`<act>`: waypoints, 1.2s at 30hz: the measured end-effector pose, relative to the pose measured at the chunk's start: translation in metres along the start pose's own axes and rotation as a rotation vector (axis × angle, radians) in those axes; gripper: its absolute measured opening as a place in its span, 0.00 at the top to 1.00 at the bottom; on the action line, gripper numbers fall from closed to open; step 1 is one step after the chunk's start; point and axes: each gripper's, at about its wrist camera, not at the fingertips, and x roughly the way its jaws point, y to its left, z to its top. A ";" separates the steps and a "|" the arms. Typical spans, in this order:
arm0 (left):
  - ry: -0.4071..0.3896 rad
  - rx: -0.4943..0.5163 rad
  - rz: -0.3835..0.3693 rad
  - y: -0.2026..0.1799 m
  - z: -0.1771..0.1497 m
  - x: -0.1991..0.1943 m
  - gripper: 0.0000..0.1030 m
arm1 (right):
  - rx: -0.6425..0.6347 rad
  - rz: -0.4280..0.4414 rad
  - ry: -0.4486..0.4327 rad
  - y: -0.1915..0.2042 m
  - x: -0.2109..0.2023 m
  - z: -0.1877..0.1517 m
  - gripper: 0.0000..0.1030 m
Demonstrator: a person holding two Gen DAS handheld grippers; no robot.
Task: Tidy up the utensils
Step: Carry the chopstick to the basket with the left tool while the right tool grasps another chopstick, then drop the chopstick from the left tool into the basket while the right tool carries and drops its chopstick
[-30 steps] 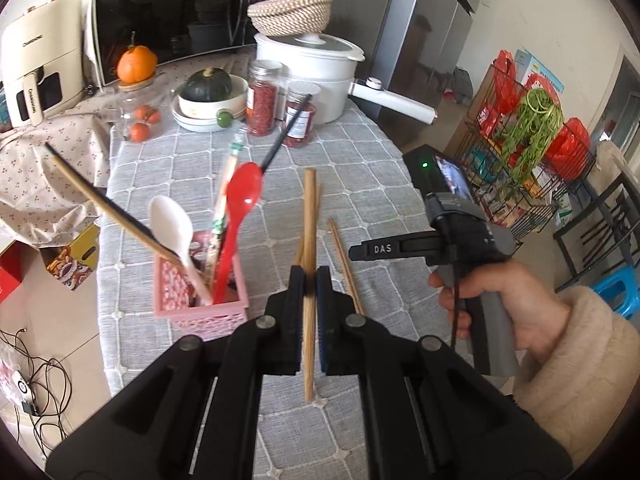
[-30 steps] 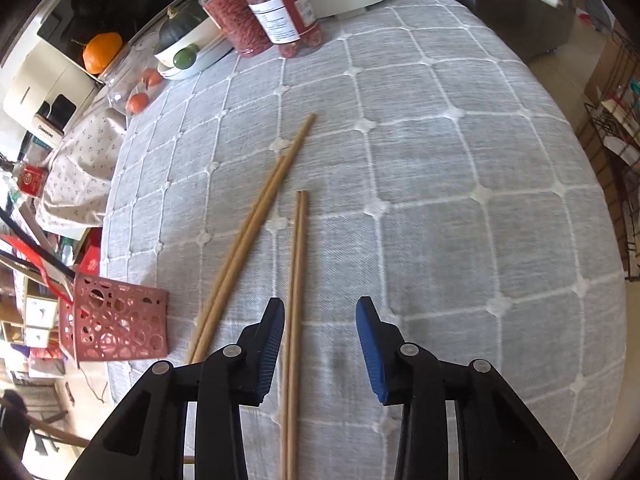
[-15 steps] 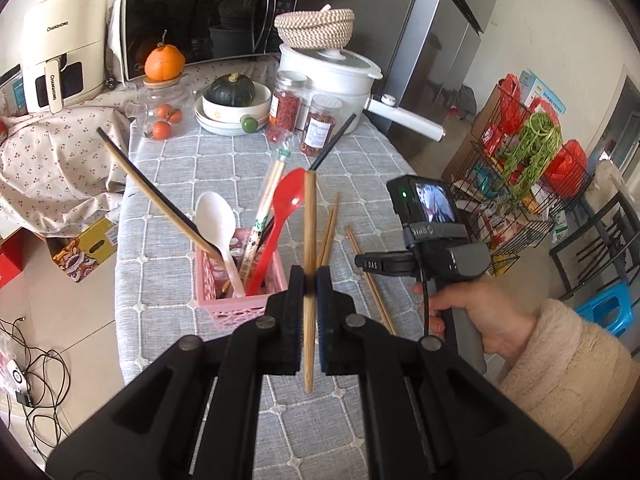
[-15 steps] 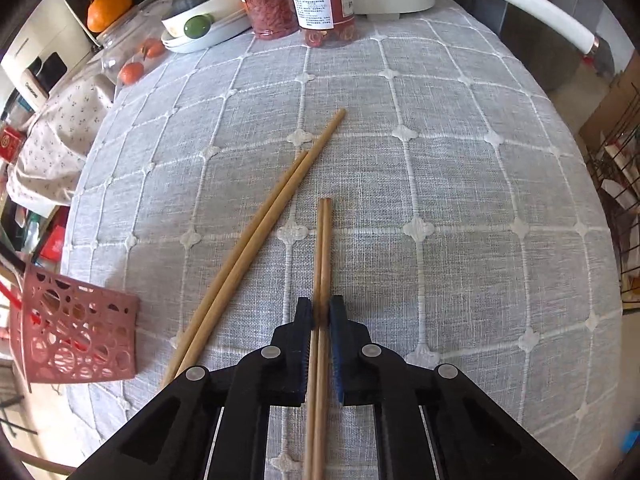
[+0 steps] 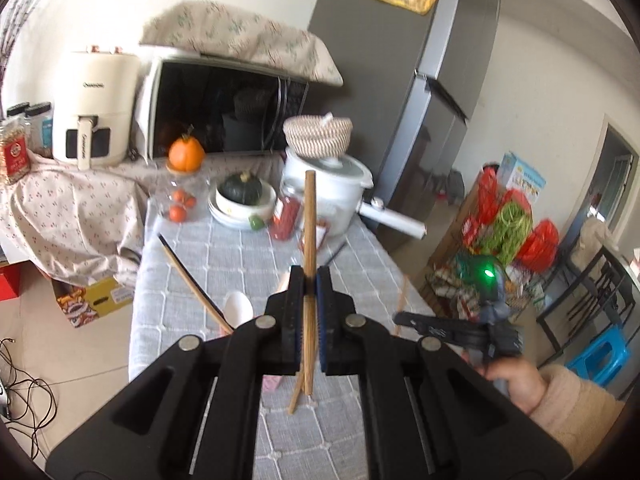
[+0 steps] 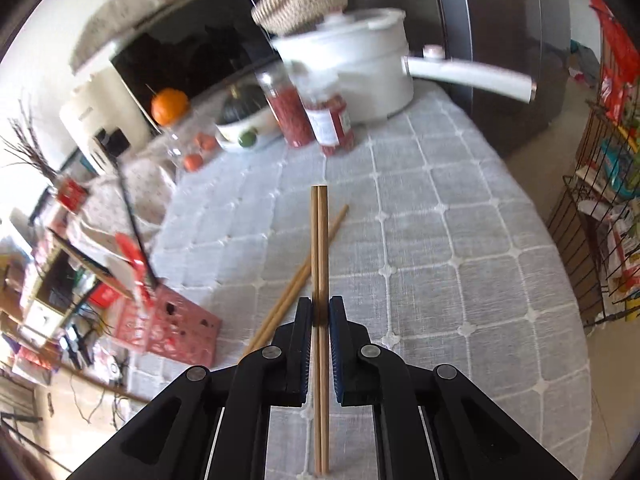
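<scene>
Daylight fills the room, bright and even, and I see only soft shadows on the tablecloth (image 6: 460,240). Both my views bulge like a fishbowl, with black corners and bent lines near the edges. The far pot (image 6: 360,64) and jars (image 6: 308,116) smear with motion blur on my right side; the fridge (image 5: 432,80) on my left view glints faintly. My near black fingers stay sharp.

The right gripper (image 6: 320,312) clamped a chopstick pair (image 6: 319,248) above the tablecloth (image 6: 440,240); another pair (image 6: 296,284) lay beneath, a pink basket (image 6: 172,328) at left.
</scene>
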 end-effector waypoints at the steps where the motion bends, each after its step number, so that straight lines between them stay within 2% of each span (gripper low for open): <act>1: -0.021 -0.010 0.008 0.003 0.002 -0.002 0.93 | -0.002 0.013 -0.026 0.000 -0.011 0.000 0.92; 7: -0.139 -0.075 0.068 0.021 0.007 -0.011 0.93 | -0.012 0.082 -0.138 0.001 -0.055 0.002 0.92; 11: -0.149 -0.106 0.103 0.032 0.006 -0.002 0.93 | -0.016 0.104 -0.166 0.006 -0.064 0.005 0.92; 22: -0.054 -0.125 0.114 0.035 -0.006 0.036 0.93 | -0.032 0.128 -0.168 0.017 -0.065 0.001 0.92; 36: 0.124 -0.192 0.132 0.051 -0.028 0.085 0.93 | -0.014 0.176 -0.223 0.025 -0.082 0.002 0.92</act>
